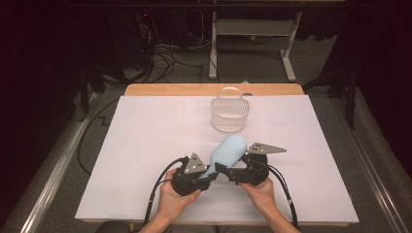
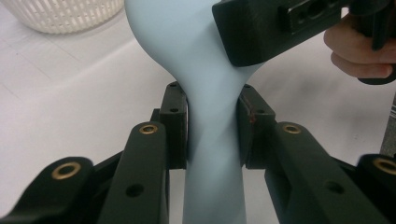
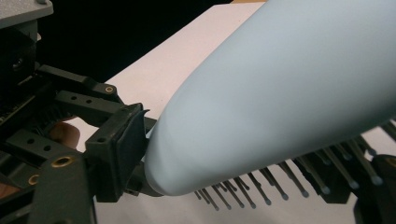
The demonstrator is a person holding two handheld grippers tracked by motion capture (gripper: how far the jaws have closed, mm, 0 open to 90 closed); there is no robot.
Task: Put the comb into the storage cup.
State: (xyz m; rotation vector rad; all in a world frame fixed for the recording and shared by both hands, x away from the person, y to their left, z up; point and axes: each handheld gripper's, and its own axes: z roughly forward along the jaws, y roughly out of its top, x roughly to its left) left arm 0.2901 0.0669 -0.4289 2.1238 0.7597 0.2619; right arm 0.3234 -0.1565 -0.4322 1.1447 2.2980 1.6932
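Between my two grippers sits a pale blue hairbrush (image 1: 227, 153), smooth matte plastic with a rounded oval head that narrows into a slim waisted handle. My left gripper (image 2: 212, 128) is clamped firmly on that handle: both black pads press flat against its sides, and the handle runs straight up between them in the left gripper view. From those jaws the brush's long axis runs away from me and a touch to the right, head end pointing towards the white basket (image 1: 229, 114) beyond it on the table (image 1: 145, 145).

Over in the right gripper view, I see the brush's underside: rows of thin dark bristles (image 3: 280, 184) tipped with small balls, jutting downwards from the head, so the smooth domed back faces up. My right gripper (image 1: 233, 171) comes in from the side at the base of the head, just ahead of the left jaws. One blocky black finger (image 2: 261, 28) lies against the head's flank. Whether its pads actually pinch the brush, I can't tell from here.

That basket stands well beyond both grippers, a round, white, lattice-walled plastic tub with a hooped handle arching over its rim. Under everything, the table surface is a flat white sheet, plain and matte, with a wooden edge showing at its far side.
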